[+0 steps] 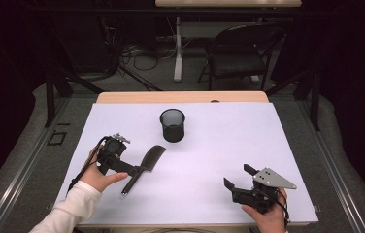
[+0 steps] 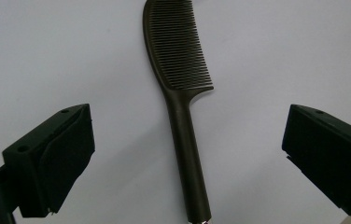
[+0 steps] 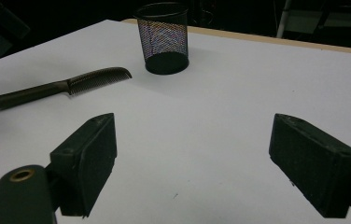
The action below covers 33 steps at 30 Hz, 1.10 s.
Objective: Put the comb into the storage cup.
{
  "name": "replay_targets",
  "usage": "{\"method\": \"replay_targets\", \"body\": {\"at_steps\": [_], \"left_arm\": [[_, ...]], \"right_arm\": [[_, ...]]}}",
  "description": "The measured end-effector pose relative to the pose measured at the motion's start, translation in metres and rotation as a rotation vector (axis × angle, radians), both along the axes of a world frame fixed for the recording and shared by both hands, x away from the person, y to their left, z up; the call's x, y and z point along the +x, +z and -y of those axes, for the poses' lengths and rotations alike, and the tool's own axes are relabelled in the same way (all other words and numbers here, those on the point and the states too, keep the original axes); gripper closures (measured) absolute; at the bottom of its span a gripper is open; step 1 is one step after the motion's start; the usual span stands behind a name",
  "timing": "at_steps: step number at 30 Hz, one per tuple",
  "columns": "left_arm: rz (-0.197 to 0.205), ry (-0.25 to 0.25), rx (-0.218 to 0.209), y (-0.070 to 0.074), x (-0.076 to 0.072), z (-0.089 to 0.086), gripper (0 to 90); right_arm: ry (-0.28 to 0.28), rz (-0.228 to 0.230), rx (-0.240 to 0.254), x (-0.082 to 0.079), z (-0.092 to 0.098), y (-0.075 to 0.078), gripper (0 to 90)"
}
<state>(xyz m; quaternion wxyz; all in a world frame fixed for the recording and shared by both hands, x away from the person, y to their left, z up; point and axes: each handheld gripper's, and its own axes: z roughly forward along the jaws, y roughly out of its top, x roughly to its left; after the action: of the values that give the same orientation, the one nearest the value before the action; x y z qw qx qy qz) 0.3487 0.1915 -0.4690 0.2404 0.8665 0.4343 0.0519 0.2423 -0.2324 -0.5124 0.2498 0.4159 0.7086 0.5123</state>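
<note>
A black comb [image 1: 147, 161] lies flat on the white table sheet [image 1: 219, 145], teeth end toward the far side and its handle tip toward the near edge. My left gripper [image 1: 139, 171] hangs over the comb's handle. In the left gripper view the comb [image 2: 183, 93] runs up between the two jaws of the left gripper [image 2: 187, 123], which stand wide open and clear of it. A black mesh cup [image 1: 172, 125] stands upright beyond the comb. My right gripper [image 1: 239, 177] rests near the front right, open, with nothing between its jaws; its own view looks past the right gripper [image 3: 192, 135] to the comb [image 3: 57, 88] and cup [image 3: 163, 37].
The sheet covers a wooden table whose far edge [image 1: 180, 97] shows as a tan strip. A folding chair [image 1: 239, 53] and table legs with cables stand on the floor beyond.
</note>
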Motion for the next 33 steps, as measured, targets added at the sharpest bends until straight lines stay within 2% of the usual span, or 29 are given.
{"method": "replay_targets", "body": {"at_steps": [9, 19, 22, 28, 33], "left_arm": [[-0.035, -0.008, 0.031, -0.006, 0.005, 0.004, 7.4], [-0.08, 0.001, 0.042, -0.014, 0.01, 0.006, 9.2], [-0.09, 0.0, 0.053, -0.015, 0.012, 0.007, 15.2], [-0.128, 0.016, 0.068, -0.021, 0.017, 0.009, 15.3], [-0.145, 0.016, 0.071, -0.024, 0.019, 0.01, 16.0]], "right_arm": [[0.005, -0.006, -0.007, 0.0, 0.0, 0.0, 15.0], [0.007, -0.023, -0.002, 0.0, -0.001, -0.001, 15.2], [0.011, -0.017, -0.01, 0.001, -0.001, -0.001, 15.3], [0.014, -0.021, -0.011, 0.001, -0.001, -0.002, 15.4], [0.015, -0.023, -0.009, 0.001, -0.001, -0.002, 15.5]]}}
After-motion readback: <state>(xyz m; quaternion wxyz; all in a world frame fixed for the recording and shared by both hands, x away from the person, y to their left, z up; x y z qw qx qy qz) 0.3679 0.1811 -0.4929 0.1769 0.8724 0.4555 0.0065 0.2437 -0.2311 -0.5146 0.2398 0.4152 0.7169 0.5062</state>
